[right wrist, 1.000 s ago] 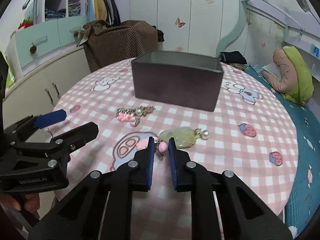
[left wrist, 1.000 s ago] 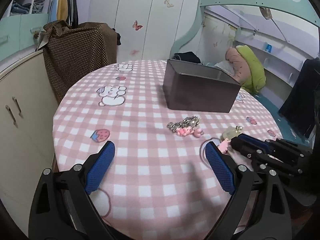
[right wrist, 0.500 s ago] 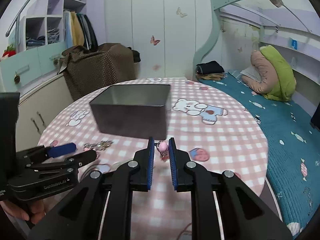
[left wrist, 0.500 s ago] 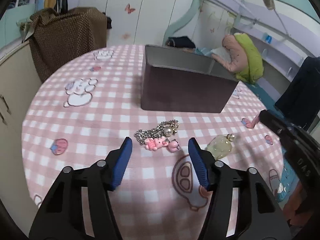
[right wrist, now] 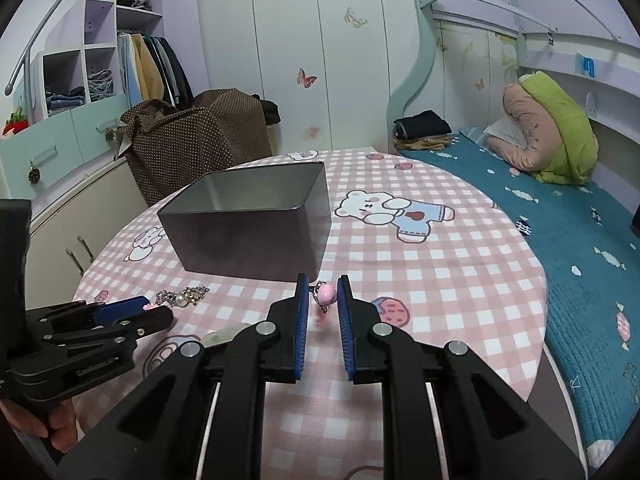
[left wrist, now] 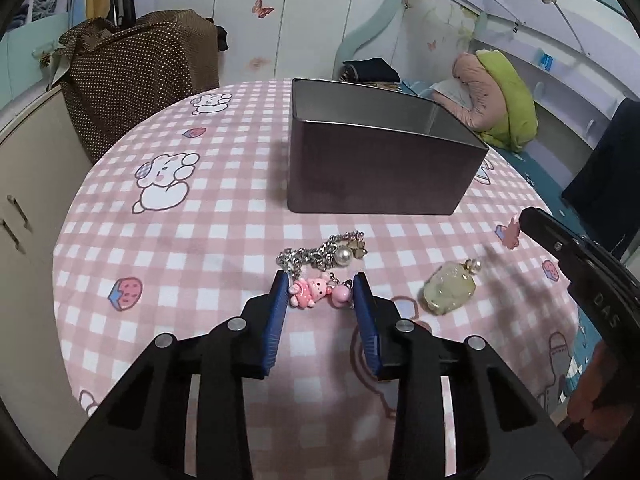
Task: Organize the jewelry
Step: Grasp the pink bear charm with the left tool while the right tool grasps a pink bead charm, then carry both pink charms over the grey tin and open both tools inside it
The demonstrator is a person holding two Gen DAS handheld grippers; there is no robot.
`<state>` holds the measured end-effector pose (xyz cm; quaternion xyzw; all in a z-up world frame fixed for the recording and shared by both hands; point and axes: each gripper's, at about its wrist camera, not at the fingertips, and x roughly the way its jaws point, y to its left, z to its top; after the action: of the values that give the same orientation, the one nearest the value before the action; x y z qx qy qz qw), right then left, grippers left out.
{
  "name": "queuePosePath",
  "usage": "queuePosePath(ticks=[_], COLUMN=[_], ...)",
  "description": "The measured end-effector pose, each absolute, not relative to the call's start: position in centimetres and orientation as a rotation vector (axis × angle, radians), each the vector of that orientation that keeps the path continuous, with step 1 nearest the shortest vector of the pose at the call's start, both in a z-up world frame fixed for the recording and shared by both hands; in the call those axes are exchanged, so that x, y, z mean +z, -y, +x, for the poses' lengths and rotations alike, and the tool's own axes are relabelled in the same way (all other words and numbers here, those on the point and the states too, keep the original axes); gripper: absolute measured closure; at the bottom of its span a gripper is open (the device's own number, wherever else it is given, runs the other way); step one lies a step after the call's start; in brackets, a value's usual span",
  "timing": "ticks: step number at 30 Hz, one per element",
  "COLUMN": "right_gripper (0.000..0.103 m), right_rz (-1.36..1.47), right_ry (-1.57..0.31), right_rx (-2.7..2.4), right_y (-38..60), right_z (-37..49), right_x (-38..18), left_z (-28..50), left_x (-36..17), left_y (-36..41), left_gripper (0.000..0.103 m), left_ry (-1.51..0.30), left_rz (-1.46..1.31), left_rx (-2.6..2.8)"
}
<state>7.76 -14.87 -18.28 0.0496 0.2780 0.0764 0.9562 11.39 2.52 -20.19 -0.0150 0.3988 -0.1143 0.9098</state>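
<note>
A pink bunny charm (left wrist: 310,294) with a pink ball lies on the pink checked tablecloth (left wrist: 180,240). My left gripper (left wrist: 320,278) straddles it; its jaws are closing and its blue pads (left wrist: 280,300) sit close on both sides without clearly pressing. Just beyond lies a silver chain with a pearl (left wrist: 324,254), and to the right a pale green pendant (left wrist: 450,290). My right gripper (right wrist: 322,280) is shut on a small pink bead charm (right wrist: 326,292), held above the cloth near the open grey tin box (right wrist: 248,232).
The tin box (left wrist: 376,168) stands mid-table behind the jewelry. A brown dotted bag (right wrist: 192,144) rests on the cabinet to the left. A bed with teal cover (right wrist: 580,240) runs along the right. The table edge curves close on the right.
My left gripper has moved forward over the bunny charm and its jaws have narrowed around it. My right gripper has lifted the pink bead away from the green pendant and swung toward the box.
</note>
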Motion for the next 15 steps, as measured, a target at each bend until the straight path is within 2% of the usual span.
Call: queuePosePath(ticks=[4,15], right_gripper=[0.089,0.089], right_rz=[0.098,0.071], right_ry=[-0.558,-0.543], right_rx=[0.160,0.163], right_y=[14.9,14.2], right_z=[7.6,7.2], right_x=[-18.1,-17.2], left_z=[11.0,10.0], left_x=[-19.7,-18.6], left_y=[-2.7,-3.1], left_gripper=[0.078,0.079], left_ry=[-0.814,-0.763], left_rz=[-0.040,-0.063], left_rx=[-0.234,-0.247])
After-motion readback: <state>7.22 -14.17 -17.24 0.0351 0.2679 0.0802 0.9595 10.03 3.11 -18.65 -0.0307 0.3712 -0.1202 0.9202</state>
